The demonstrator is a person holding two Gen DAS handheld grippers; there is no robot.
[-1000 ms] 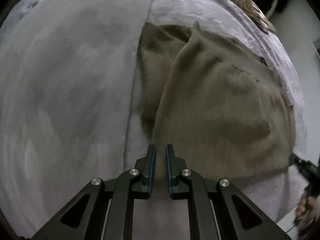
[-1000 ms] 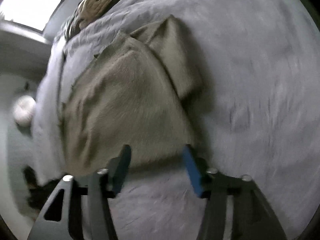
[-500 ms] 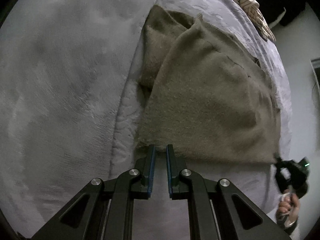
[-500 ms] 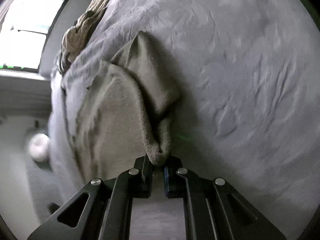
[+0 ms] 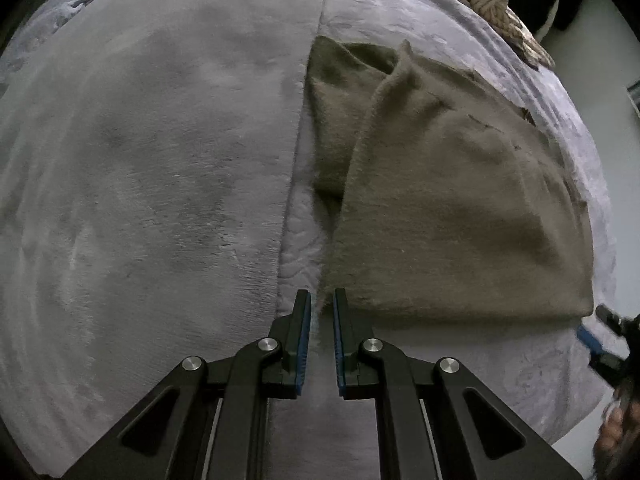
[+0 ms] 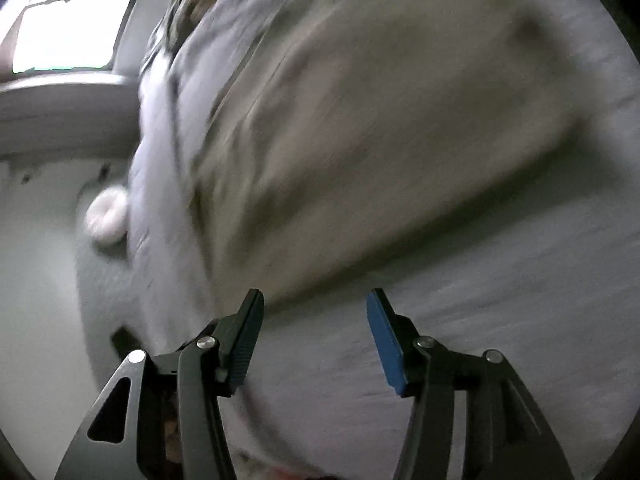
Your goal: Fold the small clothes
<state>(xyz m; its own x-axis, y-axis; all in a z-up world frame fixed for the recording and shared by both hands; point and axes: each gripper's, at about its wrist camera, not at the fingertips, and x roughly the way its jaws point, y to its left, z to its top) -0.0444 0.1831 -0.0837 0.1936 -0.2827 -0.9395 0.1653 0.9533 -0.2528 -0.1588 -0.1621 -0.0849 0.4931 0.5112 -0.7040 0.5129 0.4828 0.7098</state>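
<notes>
A small olive-brown knitted garment [image 5: 452,208] lies folded flat on the grey-lilac bedcover [image 5: 160,160]; one part sticks out from under its far left side. My left gripper [image 5: 320,300] has its jaws nearly closed with a narrow gap, at the garment's near left corner, gripping nothing that I can see. In the right wrist view, which is blurred, the garment [image 6: 380,120] fills the upper middle. My right gripper [image 6: 314,304] is open and empty just short of its near edge. It also shows in the left wrist view [image 5: 604,340] at the far right.
A patterned beige cloth [image 5: 500,8] lies at the far end of the bed. The bed's edge runs along the right in the left wrist view. In the right wrist view a window [image 6: 68,20] and a white round thing [image 6: 106,220] on the floor are at left.
My right gripper has let go of the garment fold and opened wide. The garment now lies flat. My left gripper stays at the near left corner, jaws a little further apart.
</notes>
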